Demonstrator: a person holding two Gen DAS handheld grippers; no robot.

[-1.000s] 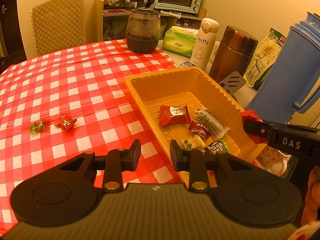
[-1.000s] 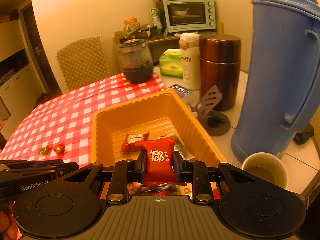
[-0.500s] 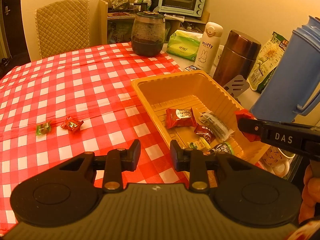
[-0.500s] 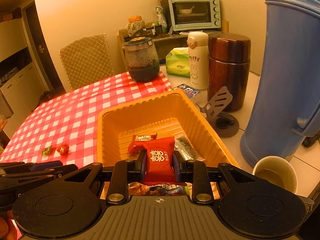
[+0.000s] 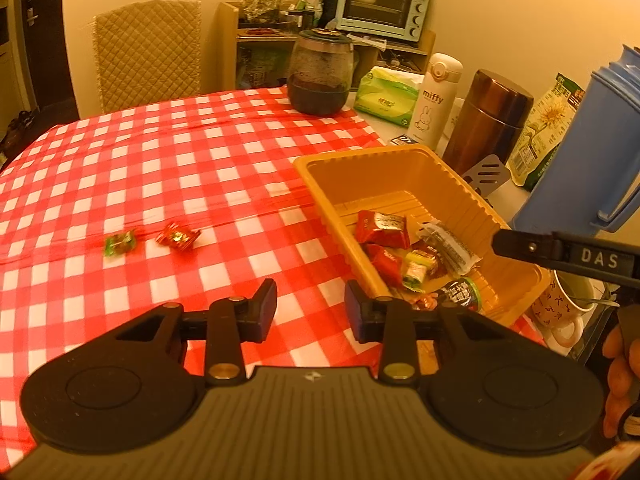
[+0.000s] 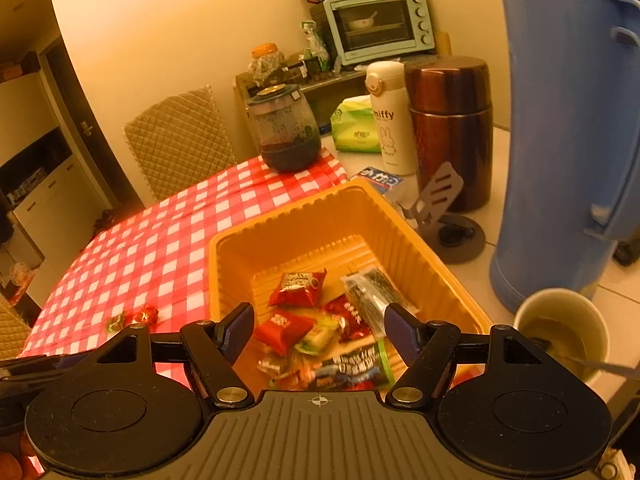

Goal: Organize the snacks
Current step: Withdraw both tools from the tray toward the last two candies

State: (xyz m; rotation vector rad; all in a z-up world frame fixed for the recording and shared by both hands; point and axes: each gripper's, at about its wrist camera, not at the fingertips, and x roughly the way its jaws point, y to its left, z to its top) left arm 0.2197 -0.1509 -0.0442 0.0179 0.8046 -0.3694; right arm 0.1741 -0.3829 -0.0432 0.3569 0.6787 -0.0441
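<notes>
Snacks (image 6: 320, 328) lie in the tray (image 6: 432, 264) beneath the opening, empty right claw (image 6: 319, 334).

Both wrist views look down, sharing the tray (image 5: 400, 156).

Right gripper (image 6: 319, 334) is tipped downward and its jaws are opening, spread wide with nothing pressed between the pads. Left gripper (image 5: 310, 306) also points down at a slant, jaws opening too, a modest gap between them and nothing in it. At the right edge of the left wrist view, the person's fingers (image 5: 618, 380) curl around the right gripper's handle.
</notes>
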